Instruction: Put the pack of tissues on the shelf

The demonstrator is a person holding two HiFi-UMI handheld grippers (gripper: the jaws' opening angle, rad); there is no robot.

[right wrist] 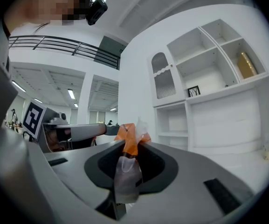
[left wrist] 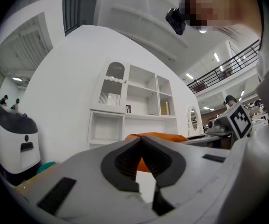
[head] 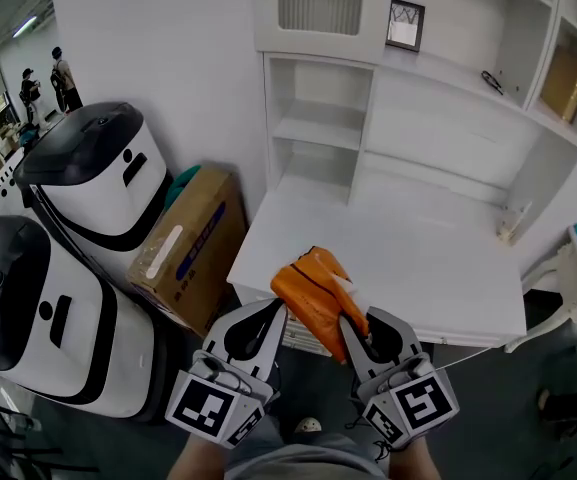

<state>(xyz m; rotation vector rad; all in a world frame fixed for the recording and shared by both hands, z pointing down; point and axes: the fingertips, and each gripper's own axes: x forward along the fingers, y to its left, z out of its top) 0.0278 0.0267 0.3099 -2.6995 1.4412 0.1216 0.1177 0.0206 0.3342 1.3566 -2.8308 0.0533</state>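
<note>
**Soft, light pack carried by its wrapper ends**

The white shelf stands against the wall with several bare compartments, and a desk runs along its foot. The pack is not yet there. It hangs in the air over the desk's near edge, between the two grippers.

It is an orange film bag of tissues, and it looks light. It also looks soft: the body bulges and creases, so it would give under a squeeze and not hold a shape. The film looks smooth, so it could slip through a loose pinch. Nothing in it seems breakable, though the wrapper could tear if the two hands pull apart.

The left gripper has its tips together at the pack's left end, seemingly on a thin edge of film. The right gripper is clamped on a flap of clear and orange wrapper at the right end.

Both holds appear to be on film, not on the body, so the pack is likely to sag and swing between them. A hold deeper in, across the stuffed middle, would probably be firmer. For a load this light, the end seams should serve for sliding it onto a shelf board.
</note>
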